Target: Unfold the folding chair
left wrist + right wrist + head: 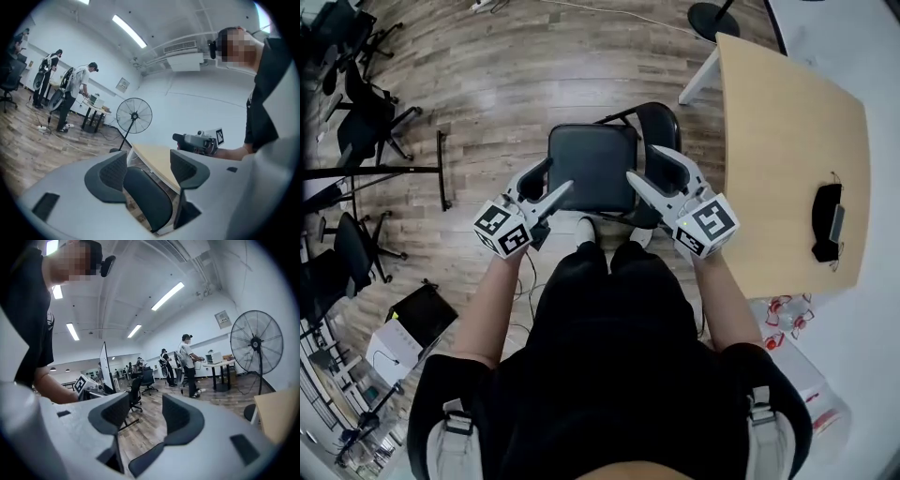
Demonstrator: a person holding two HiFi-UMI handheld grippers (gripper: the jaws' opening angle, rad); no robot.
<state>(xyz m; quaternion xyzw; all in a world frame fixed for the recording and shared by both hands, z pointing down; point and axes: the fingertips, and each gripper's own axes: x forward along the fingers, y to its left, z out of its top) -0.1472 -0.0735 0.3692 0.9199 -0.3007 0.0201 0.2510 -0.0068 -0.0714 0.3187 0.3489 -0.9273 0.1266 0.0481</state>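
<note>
One folding chair (591,159) below left gripper (555,178), right gripper (645,164)

One folding chair (592,169), two tongs (555,178) (645,164), one wooden table (787,141), one fan (134,116).

I can read no words, numbers or brand names anywhere from here. The nearest thing to a sign is the black-and-white square markers on the cubes of the left gripper (558,175) and the right gripper (641,161), and these are block patterns, not letters. In the left gripper view a small framed notice (123,84) hangs on the far wall, but its print is too small for me to read.
</note>
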